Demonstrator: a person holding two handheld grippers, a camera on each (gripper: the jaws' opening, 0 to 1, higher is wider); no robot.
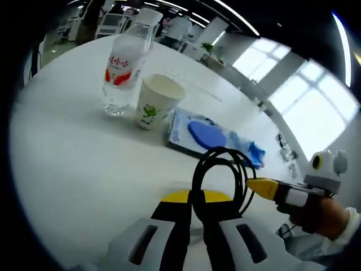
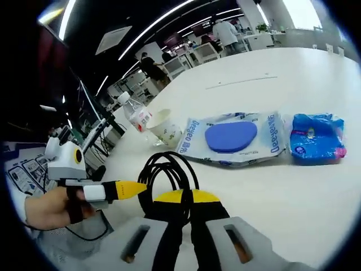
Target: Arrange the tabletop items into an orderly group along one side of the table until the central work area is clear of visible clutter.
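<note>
In the left gripper view, the left gripper (image 1: pixel 196 226) rises from the bottom edge with its jaws pressed together on a coiled black cable (image 1: pixel 217 175). The coil stands up from the jaw tips as a loop, its long axis running away from the camera over the white table (image 1: pixel 73 169). Beyond it a water bottle (image 1: pixel 125 62) stands upright, and a paper cup (image 1: pixel 156 100) stands just beside it, mouth up. Next comes a flat wipes pack (image 1: pixel 198 134), lying with its long side running toward the lower right, and a small blue packet (image 1: pixel 254 151) at its far end. The right gripper (image 1: pixel 265 188) enters from the right, held by a hand (image 1: pixel 324 217); its yellow tip points at the coil, and whether it is open or closed cannot be told.

In the right gripper view, the right gripper (image 2: pixel 189 223) also shows its jaws clamped together, with the cable (image 2: pixel 169 172) loop rising just past the tips. The left gripper (image 2: pixel 127 189) comes in from the left, its yellow tip level and aimed at the loop. Behind lie the bottle (image 2: pixel 135 117), cup (image 2: pixel 164 129), wipes pack (image 2: pixel 231 138) and blue packet (image 2: pixel 313 137), in a row across the table (image 2: pixel 304 192).
</note>
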